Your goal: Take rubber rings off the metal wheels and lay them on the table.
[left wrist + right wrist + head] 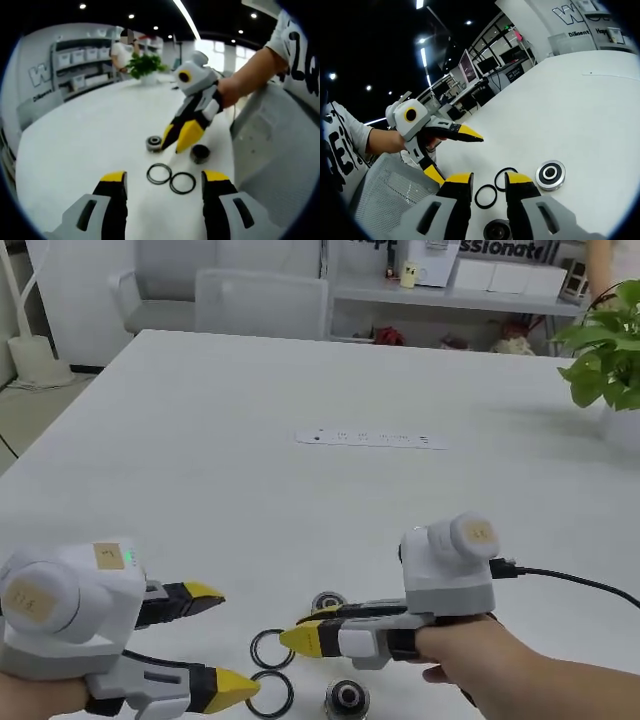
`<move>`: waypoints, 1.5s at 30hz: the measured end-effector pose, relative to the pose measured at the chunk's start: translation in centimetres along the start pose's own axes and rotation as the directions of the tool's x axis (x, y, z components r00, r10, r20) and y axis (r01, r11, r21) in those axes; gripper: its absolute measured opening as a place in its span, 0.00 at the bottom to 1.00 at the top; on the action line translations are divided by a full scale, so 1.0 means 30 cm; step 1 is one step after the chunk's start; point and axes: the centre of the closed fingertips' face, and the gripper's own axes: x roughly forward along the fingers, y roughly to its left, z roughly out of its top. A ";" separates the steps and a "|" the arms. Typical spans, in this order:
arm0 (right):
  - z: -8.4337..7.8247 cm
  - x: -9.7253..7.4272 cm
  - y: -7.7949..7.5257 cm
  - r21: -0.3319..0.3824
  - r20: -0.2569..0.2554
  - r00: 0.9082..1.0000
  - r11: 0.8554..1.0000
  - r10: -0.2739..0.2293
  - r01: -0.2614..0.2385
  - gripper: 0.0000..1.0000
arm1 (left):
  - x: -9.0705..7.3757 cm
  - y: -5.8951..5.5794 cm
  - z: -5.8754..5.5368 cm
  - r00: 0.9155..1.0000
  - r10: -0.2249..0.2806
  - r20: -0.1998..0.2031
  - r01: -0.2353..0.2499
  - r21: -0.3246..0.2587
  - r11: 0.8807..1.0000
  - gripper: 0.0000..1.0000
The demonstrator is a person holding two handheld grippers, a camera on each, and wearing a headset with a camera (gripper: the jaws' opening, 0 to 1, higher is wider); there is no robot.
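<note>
Black rubber rings are seen flat on the desk just ahead of the wide-open, empty left claw, while the narrowly parted, empty right claw is held nearer the metal wheels.

1. The head view looks from up high, forward and down across the white table.
2. The left gripper view sits low and close to the table, facing the right gripper.
3. The right gripper view sits low too, facing back at the left gripper.
4. All three views share the two rubber rings and the metal wheels beside them.
</note>
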 end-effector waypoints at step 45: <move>-0.081 -0.511 0.012 -0.344 0.017 0.949 0.889 -0.315 0.301 0.53 | -0.244 -0.078 0.083 0.988 0.133 0.077 -0.124 -0.115 0.986 0.68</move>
